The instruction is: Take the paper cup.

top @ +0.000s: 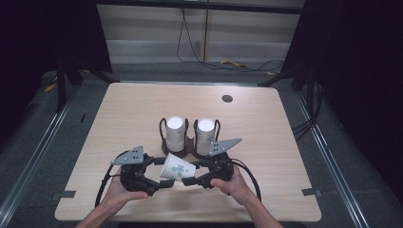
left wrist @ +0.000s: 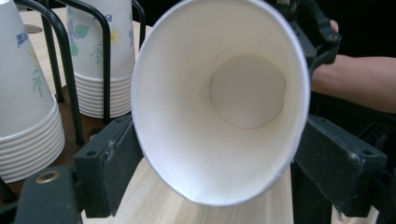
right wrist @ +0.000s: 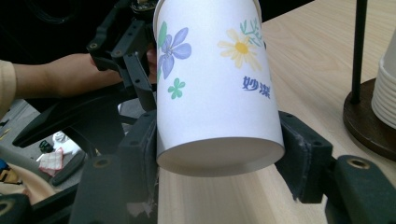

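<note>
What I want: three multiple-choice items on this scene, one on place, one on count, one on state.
1. Relative to the holder, the flowered cup is: A) inside it B) nearer the person C) beyond it.
2. Cup stacks in the holder: A) one B) two C) four.
3. The right tool is: A) open B) shut on the cup's base end C) lying on the table.

B, the cup is held on the person's side of the holder; B, two stacks stand side by side; B, its jaws press the cup's base end.

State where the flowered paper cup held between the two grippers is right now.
In the high view the flowered paper cup lies sideways above the table's near edge, between the left gripper and right gripper, just before the cup rack.
</note>
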`<action>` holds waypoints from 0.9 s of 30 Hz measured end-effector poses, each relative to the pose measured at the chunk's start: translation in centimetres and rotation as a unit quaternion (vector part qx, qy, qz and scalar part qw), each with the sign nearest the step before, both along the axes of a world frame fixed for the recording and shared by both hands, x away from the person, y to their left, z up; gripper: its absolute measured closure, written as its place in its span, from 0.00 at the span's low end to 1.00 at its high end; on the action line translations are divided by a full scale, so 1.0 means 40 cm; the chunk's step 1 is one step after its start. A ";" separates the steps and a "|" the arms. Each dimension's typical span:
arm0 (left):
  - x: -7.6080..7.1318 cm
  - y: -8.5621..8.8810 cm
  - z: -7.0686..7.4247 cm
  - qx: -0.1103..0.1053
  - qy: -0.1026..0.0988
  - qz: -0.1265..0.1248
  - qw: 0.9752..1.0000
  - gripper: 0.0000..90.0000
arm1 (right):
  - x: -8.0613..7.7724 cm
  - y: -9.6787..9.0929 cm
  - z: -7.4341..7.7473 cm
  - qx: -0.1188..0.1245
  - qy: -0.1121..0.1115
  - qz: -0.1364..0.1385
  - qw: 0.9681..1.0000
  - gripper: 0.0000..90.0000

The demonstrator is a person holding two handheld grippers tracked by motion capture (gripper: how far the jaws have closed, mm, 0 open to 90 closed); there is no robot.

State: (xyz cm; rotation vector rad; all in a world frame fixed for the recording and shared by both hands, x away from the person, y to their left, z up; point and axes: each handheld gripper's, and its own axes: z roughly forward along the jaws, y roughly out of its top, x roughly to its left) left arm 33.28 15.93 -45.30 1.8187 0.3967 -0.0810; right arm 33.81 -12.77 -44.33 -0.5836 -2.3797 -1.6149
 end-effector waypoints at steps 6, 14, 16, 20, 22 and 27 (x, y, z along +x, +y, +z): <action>-0.004 -0.002 0.001 0.000 0.003 0.002 1.000 0.20 | -0.005 0.002 -0.005 0.008 -0.002 0.002 1.000 0.42; -0.002 0.007 0.003 -0.014 0.007 0.013 1.000 0.22 | -0.006 -0.001 -0.010 0.025 -0.016 -0.005 1.000 0.42; -0.002 0.010 0.003 -0.014 0.007 0.014 1.000 0.23 | -0.006 -0.001 -0.016 0.022 -0.016 -0.003 1.000 0.42; -0.002 0.009 0.001 -0.020 0.008 0.008 1.000 0.24 | -0.009 0.003 -0.024 0.015 -0.019 0.003 1.000 0.42; -0.003 0.009 0.001 -0.019 0.008 0.007 1.000 0.24 | -0.009 0.004 -0.024 0.014 -0.021 0.005 1.000 0.42; -0.003 0.008 0.001 -0.025 0.010 0.003 1.000 0.24 | -0.012 0.006 -0.025 0.012 -0.022 0.012 1.000 0.42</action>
